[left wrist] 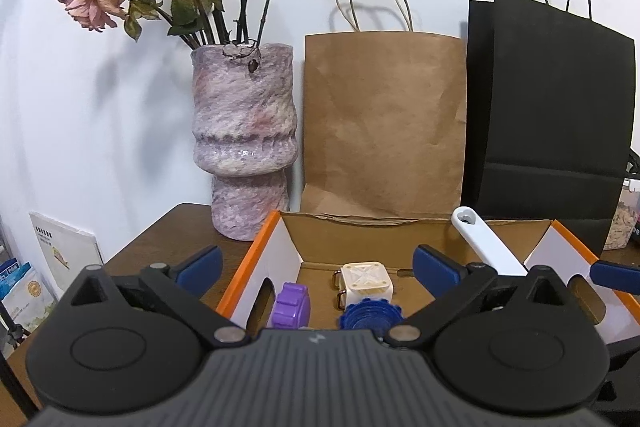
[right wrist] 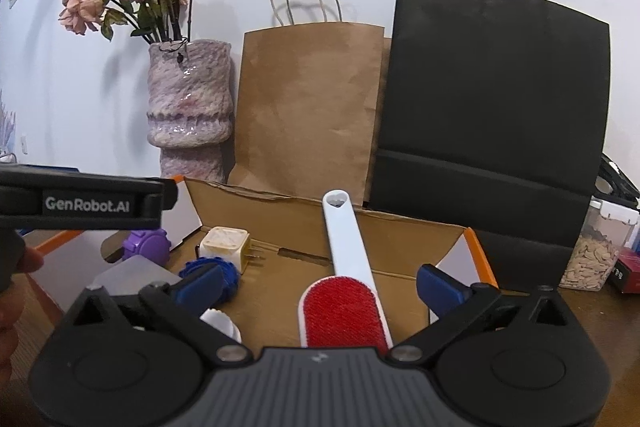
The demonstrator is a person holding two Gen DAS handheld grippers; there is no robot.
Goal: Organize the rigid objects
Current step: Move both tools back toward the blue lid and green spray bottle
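currently both the left gripper (left wrist: 316,267) and right gripper (right wrist: 318,281) are held with jaws spread, nothing pinched. the lint brush (right wrist: 346,291) is laid inside the cardboard box (right wrist: 400,227), handle propped on its back wall, with purple cap (left wrist: 291,305), blue cap (left wrist: 370,315) and cream plug (left wrist: 364,283) alongside.

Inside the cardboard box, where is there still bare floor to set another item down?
Bare floor in the box lies right of the lint brush, up to the orange-edged right wall, and behind the brush head toward the back wall. The left end is crowded: purple gear, blue gear, cream plug adapter and a white piece.
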